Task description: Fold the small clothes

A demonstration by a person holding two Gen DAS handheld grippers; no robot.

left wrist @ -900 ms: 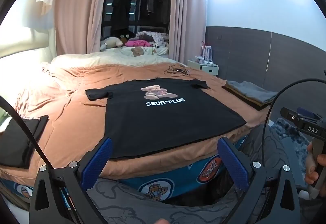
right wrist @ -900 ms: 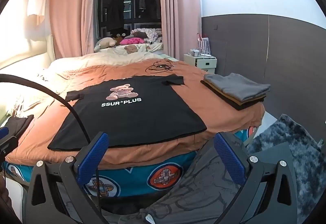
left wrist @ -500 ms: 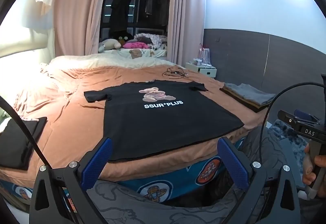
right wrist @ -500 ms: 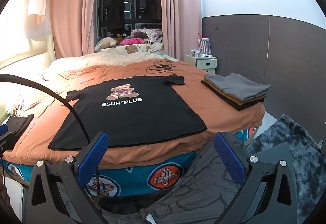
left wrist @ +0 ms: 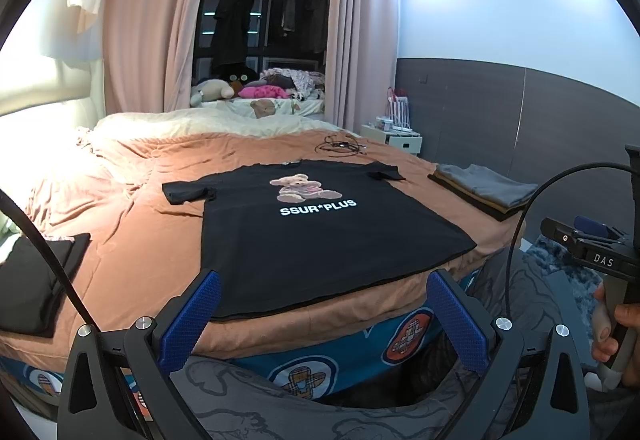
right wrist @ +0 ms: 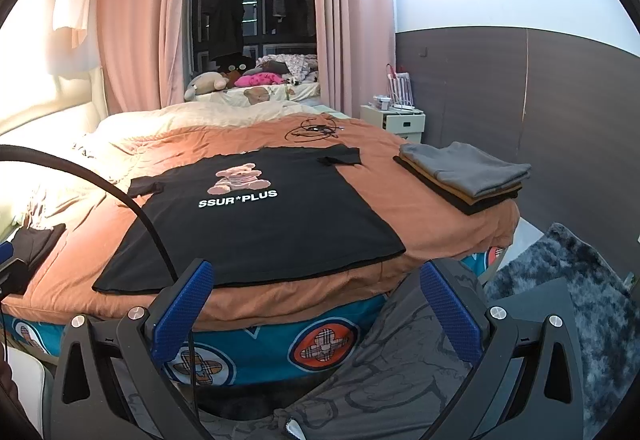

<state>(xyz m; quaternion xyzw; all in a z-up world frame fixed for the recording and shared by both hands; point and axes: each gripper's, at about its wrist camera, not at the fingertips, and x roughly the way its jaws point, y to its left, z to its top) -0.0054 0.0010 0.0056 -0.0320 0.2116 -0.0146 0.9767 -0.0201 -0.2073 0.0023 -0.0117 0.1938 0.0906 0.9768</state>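
The black T-shirt [left wrist: 316, 232] lies flat, print up, on the bed [left wrist: 132, 240], seemingly laid out for folding, while the left gripper [left wrist: 324, 316] and right gripper [right wrist: 316, 304], both released and empty, hang short of its hem

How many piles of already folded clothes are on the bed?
2: a grey-topped stack at the bed's right edge, and a black pile at the left edge. Neither camera shows the whole bed, so more may be hidden.
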